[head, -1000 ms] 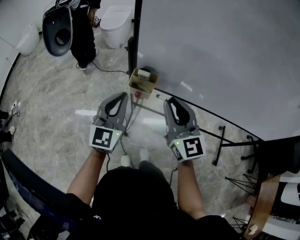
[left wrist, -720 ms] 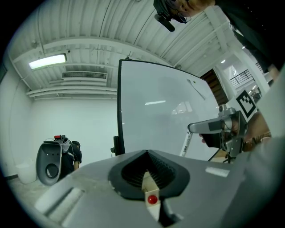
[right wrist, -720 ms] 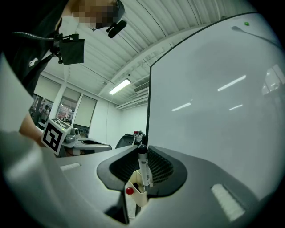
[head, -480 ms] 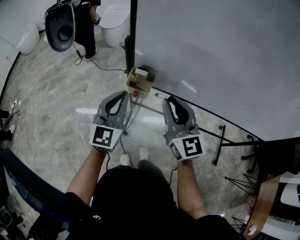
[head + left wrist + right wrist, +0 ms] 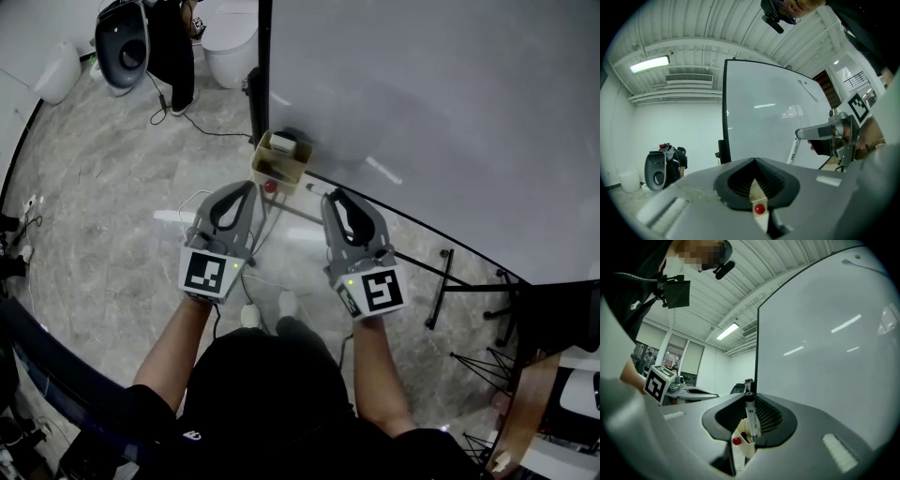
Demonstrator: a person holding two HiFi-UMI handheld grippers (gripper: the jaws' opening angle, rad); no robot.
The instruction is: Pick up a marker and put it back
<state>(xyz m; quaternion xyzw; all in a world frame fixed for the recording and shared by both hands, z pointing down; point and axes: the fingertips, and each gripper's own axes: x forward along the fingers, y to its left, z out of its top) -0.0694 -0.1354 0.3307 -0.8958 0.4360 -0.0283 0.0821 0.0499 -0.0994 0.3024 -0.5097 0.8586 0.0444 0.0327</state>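
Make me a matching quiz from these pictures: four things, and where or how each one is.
Things: 1 marker; 2 left gripper; 3 beige box; 4 small red ball.
States: A jaws together, nothing between; B on the box's near side; C at the whiteboard's lower edge; D clamped in the right gripper.
Pairs: 1-D; 2-A; 3-C; 4-B.

A white marker (image 5: 751,420) with a black cap and printed barrel stands upright, clamped between the jaws of the right gripper (image 5: 751,404), near the open tan holder box (image 5: 279,173) at the whiteboard's lower left corner.
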